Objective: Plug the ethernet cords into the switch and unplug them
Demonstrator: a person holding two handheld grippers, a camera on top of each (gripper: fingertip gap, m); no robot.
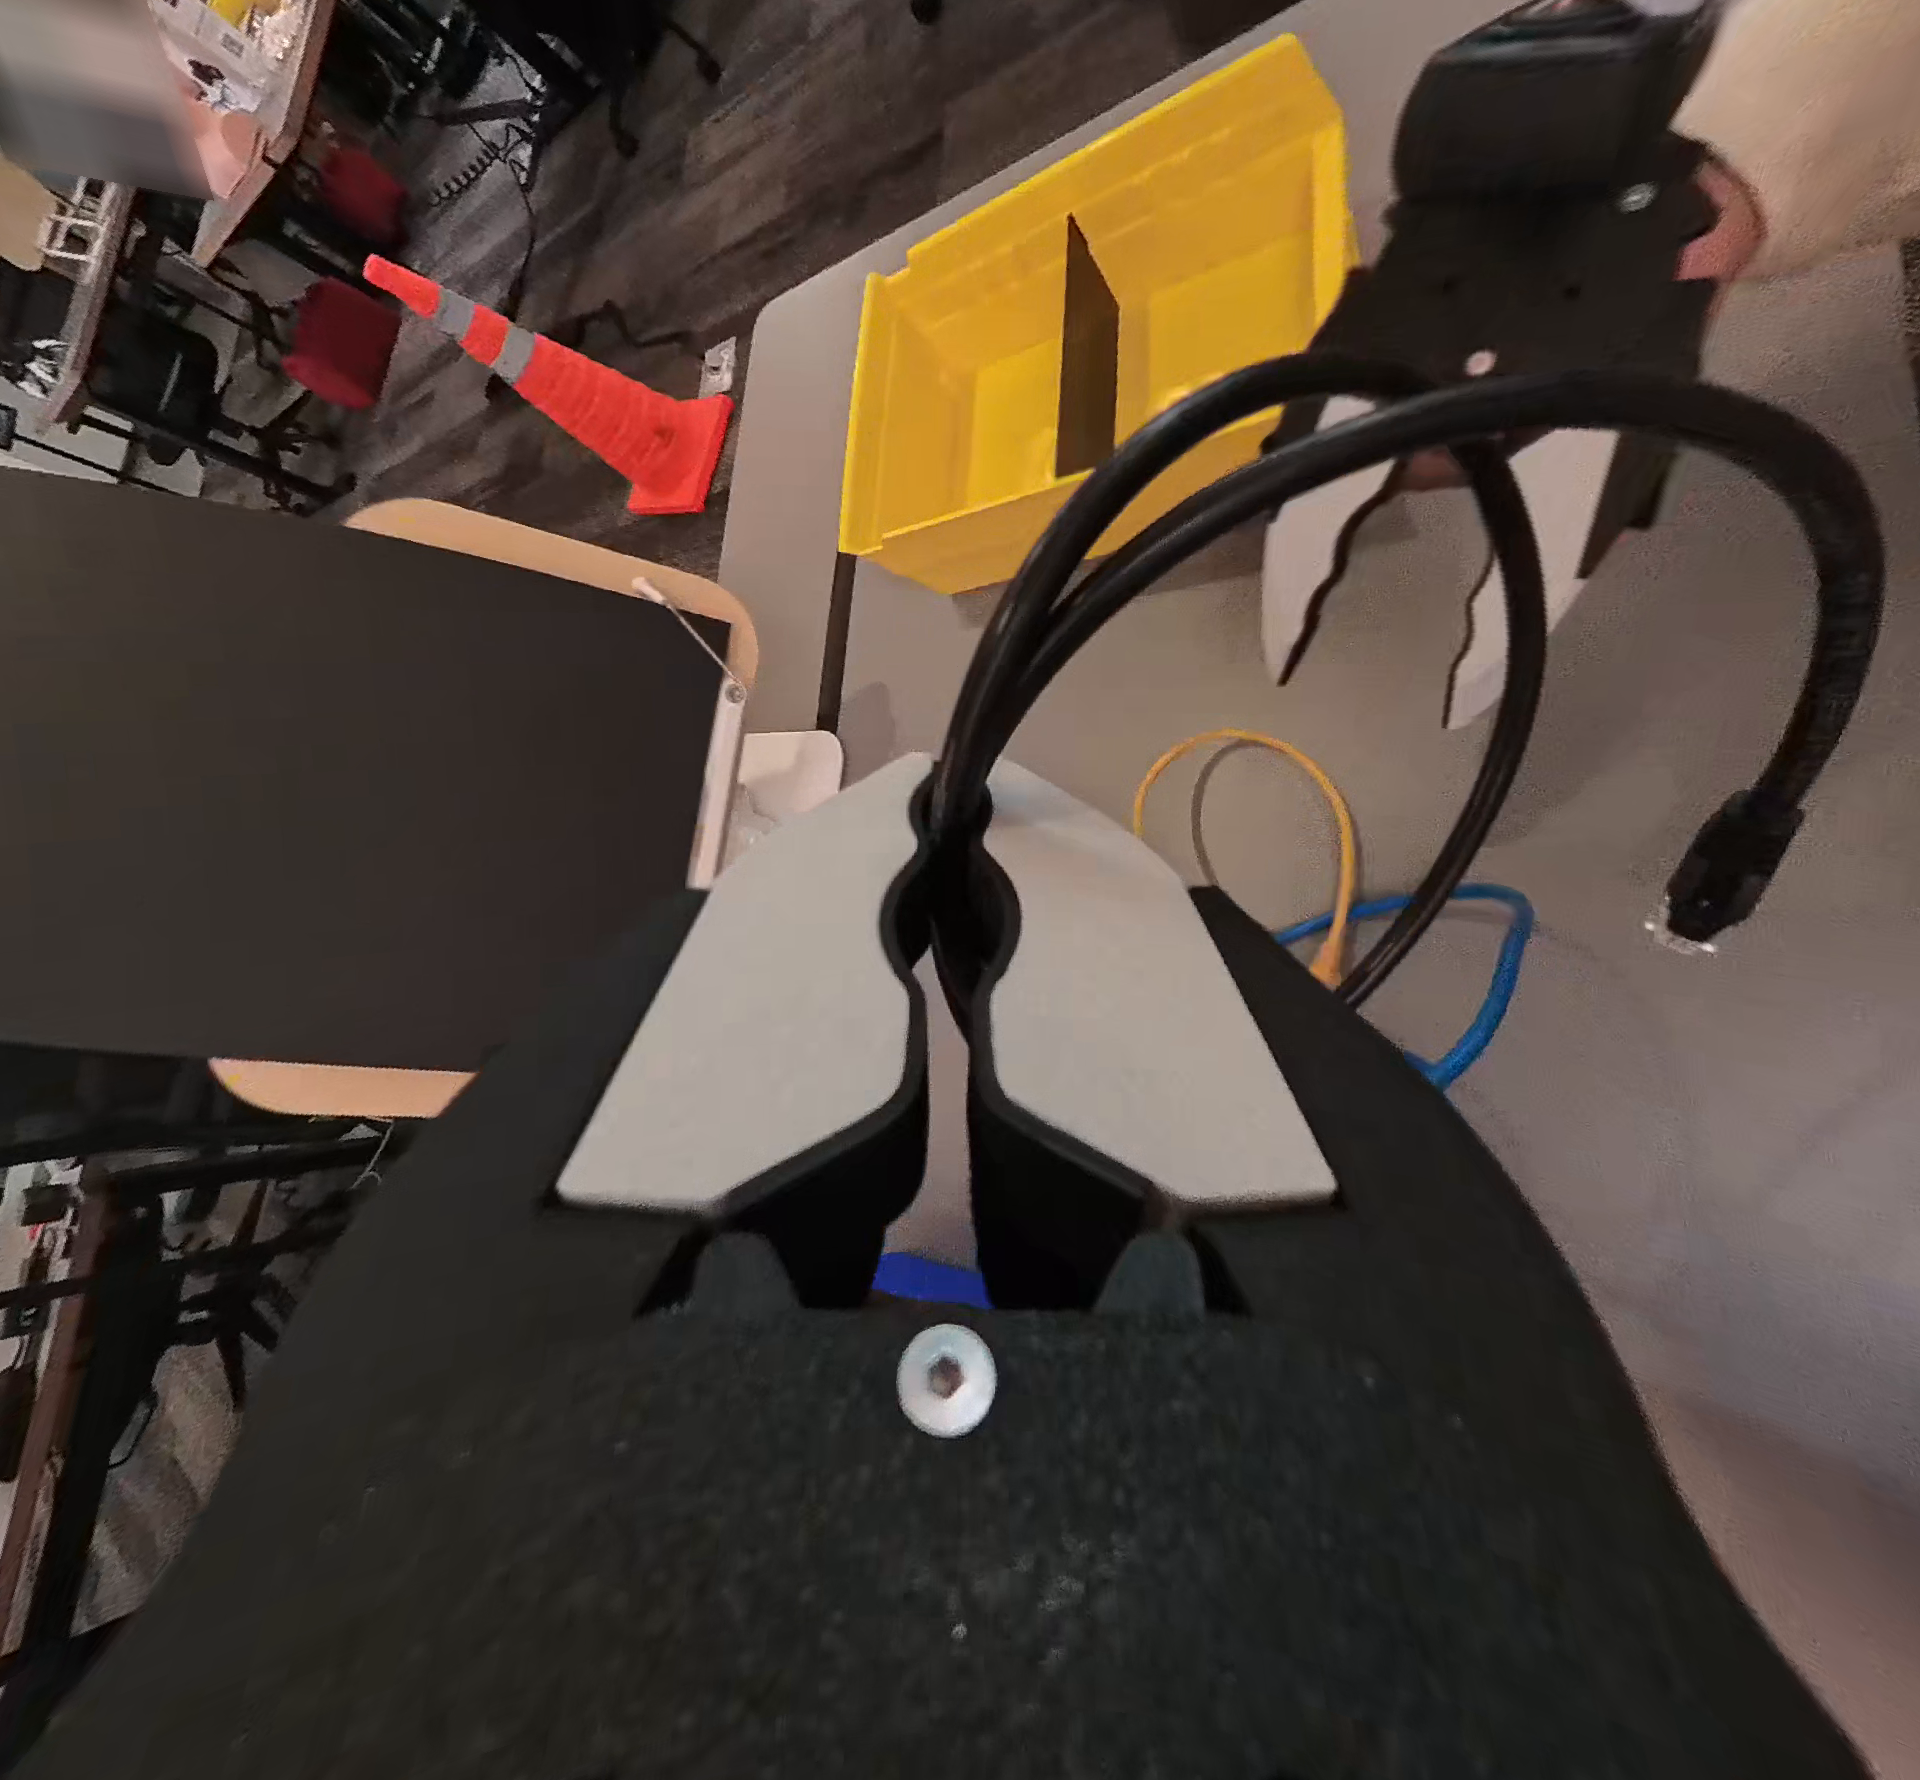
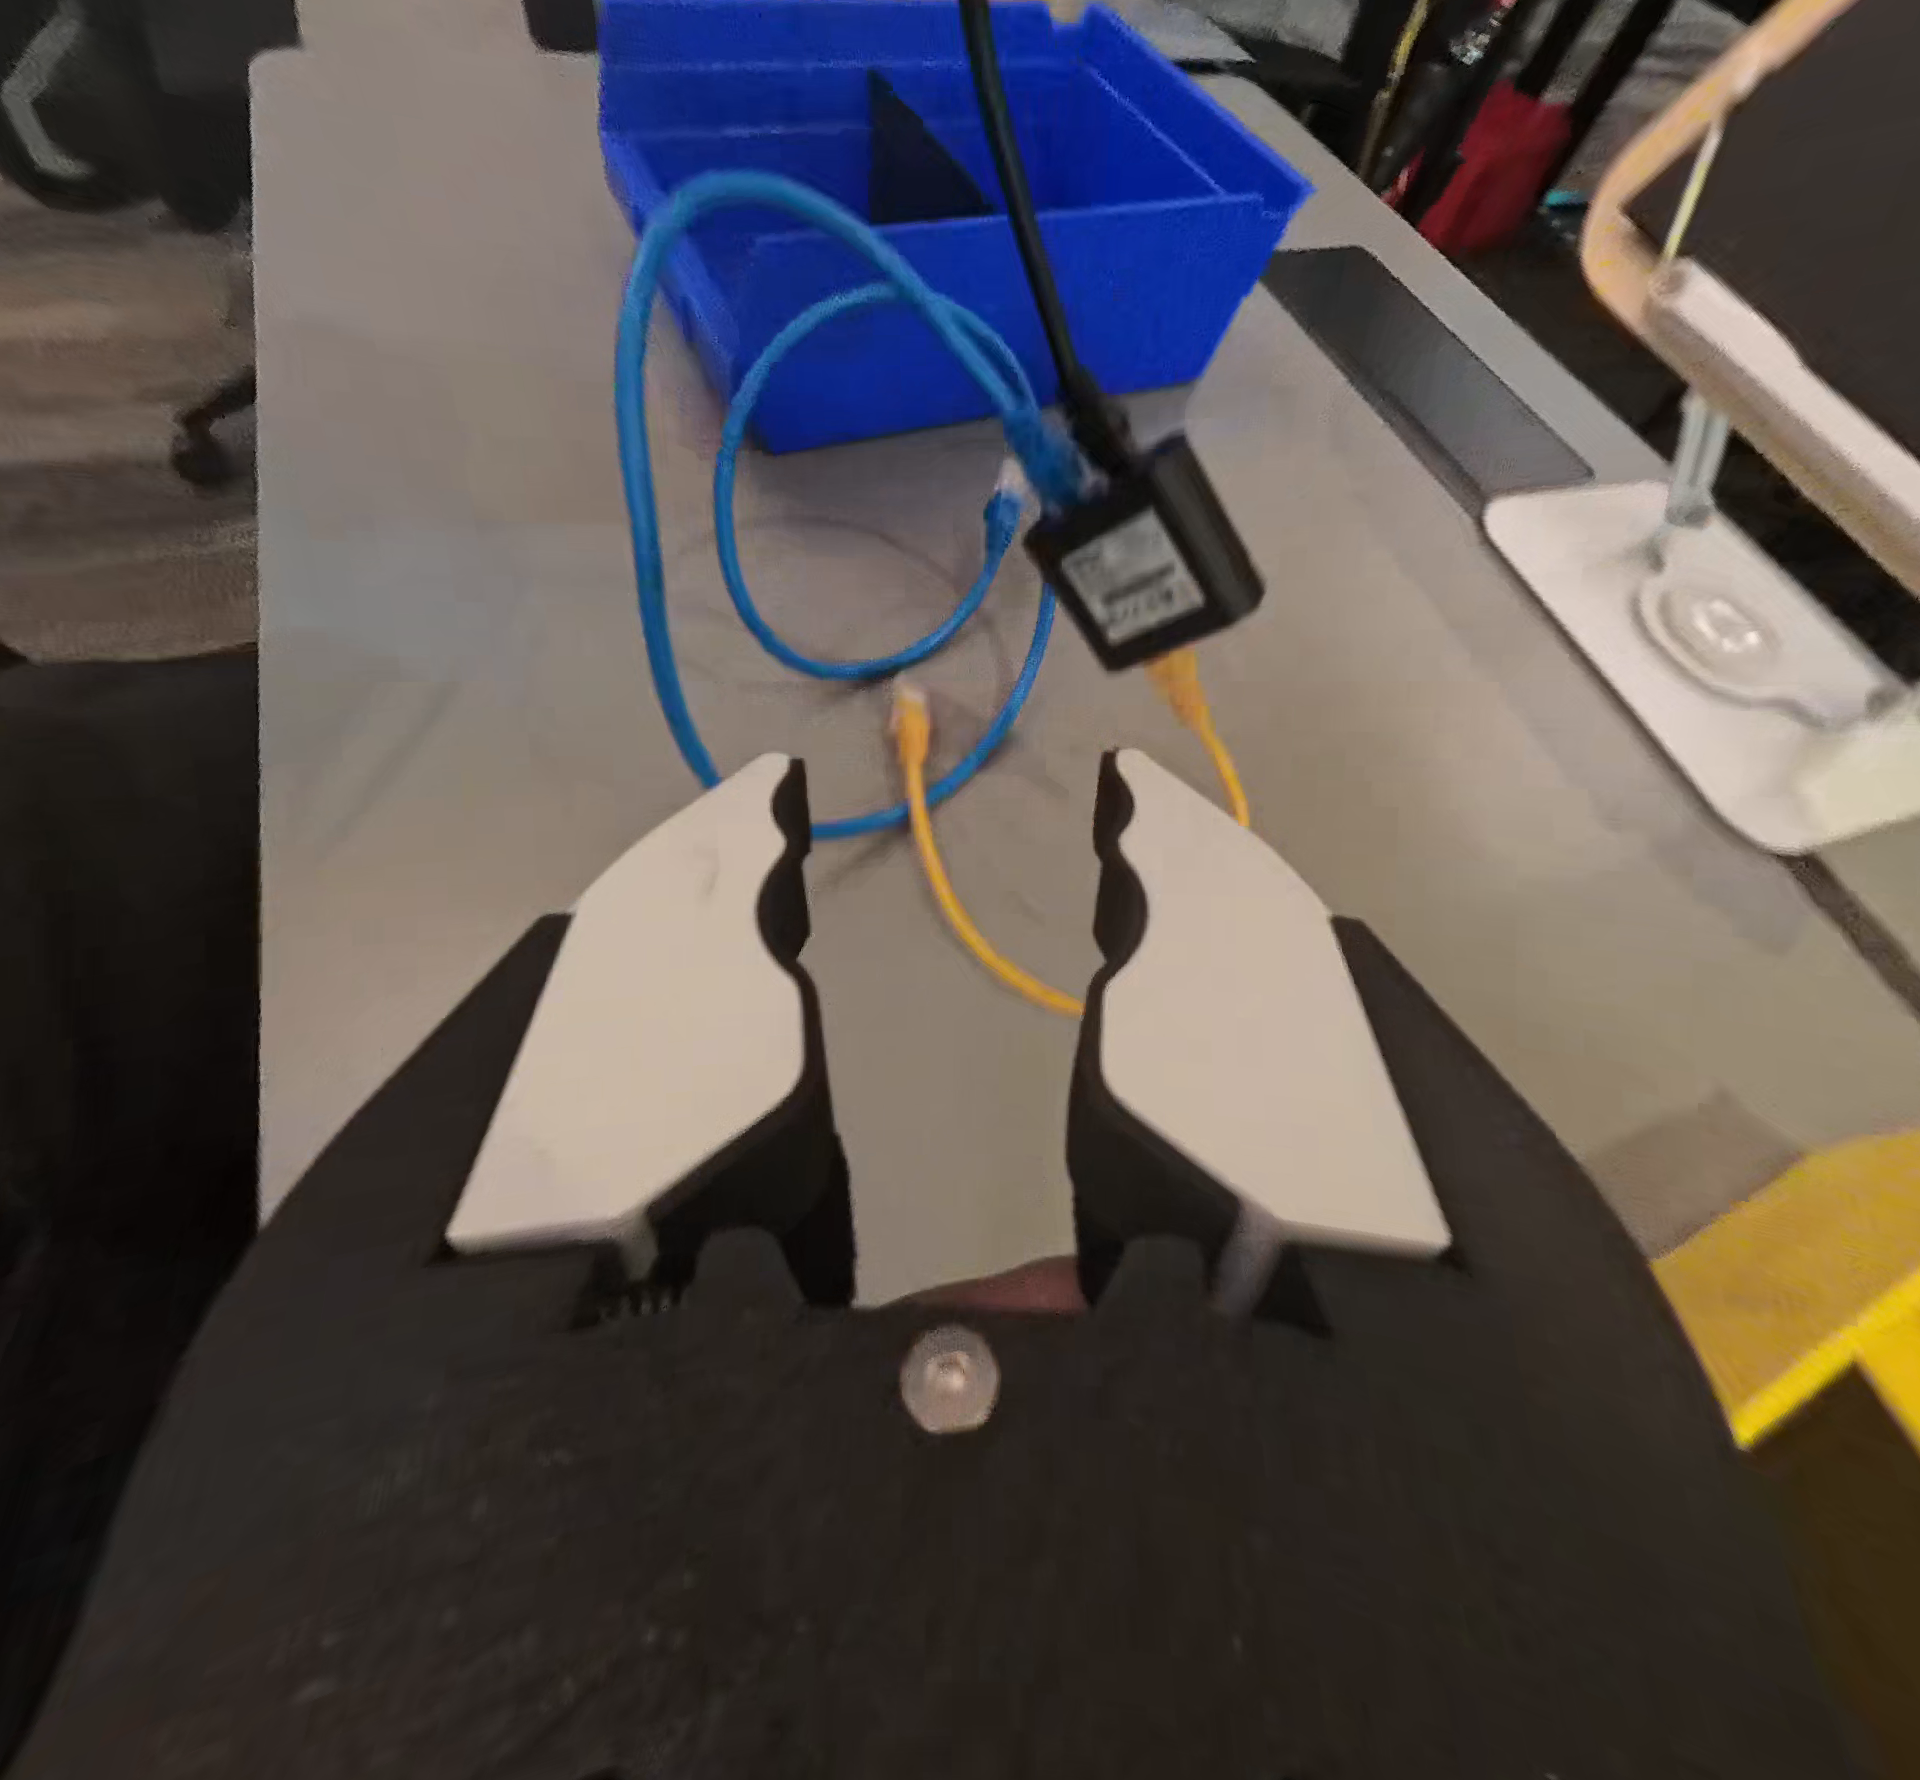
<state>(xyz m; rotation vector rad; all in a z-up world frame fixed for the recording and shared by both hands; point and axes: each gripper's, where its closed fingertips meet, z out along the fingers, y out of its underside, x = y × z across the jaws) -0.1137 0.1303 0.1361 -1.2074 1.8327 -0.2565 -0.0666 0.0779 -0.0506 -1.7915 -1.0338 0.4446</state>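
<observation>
Nearest us, our left gripper (image 1: 951,831) is clenched on a looped thick black cable (image 1: 1195,473), whose free plug hangs at four o'clock in its view. Our right gripper (image 2: 951,785) stands released, jaws apart and holding nothing, over the broad grey tabletop (image 2: 416,483). At twelve o'clock sits an open blue plastic bin (image 2: 1143,276); a yellow plastic bin (image 1: 1091,317) lies at one o'clock in the left view. The small black box-shaped switch (image 2: 1143,567) hangs tilted above the table, blue ethernet cord (image 2: 644,442) and yellow ethernet cord (image 2: 1195,722) plugged in.
</observation>
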